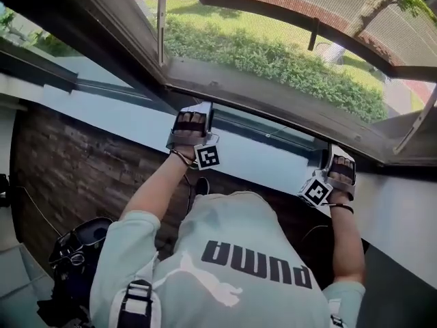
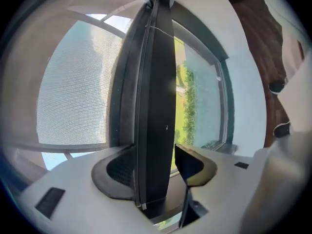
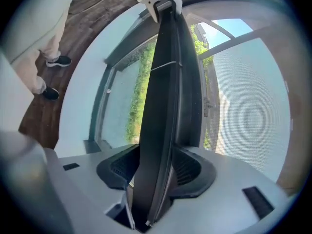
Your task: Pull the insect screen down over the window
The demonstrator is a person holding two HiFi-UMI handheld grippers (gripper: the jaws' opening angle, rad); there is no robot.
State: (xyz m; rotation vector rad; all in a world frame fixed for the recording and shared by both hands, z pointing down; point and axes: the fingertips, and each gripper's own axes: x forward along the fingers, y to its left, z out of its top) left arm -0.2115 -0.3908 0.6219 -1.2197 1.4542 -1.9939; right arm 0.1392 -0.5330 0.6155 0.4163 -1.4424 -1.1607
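**While both grips straddle the screen's bottom bar**

Since the bar (image 1: 266, 130) lies low, on the far side of the white sill (image 1: 259, 161), I have it at both ends. My right gripper (image 1: 339, 164) is clamped on it, pads tight on either face. My left gripper (image 1: 194, 118) has the bar between its jaws, one pad touching; the other seems a sliver off, though the wide lens blurs that. Mesh (image 2: 73, 91) stretches away from the bar: soft, easily torn, so I leave it alone. I expect the bar to be stiff, light and sprung upward; level pulls at both ends should stop it jamming.
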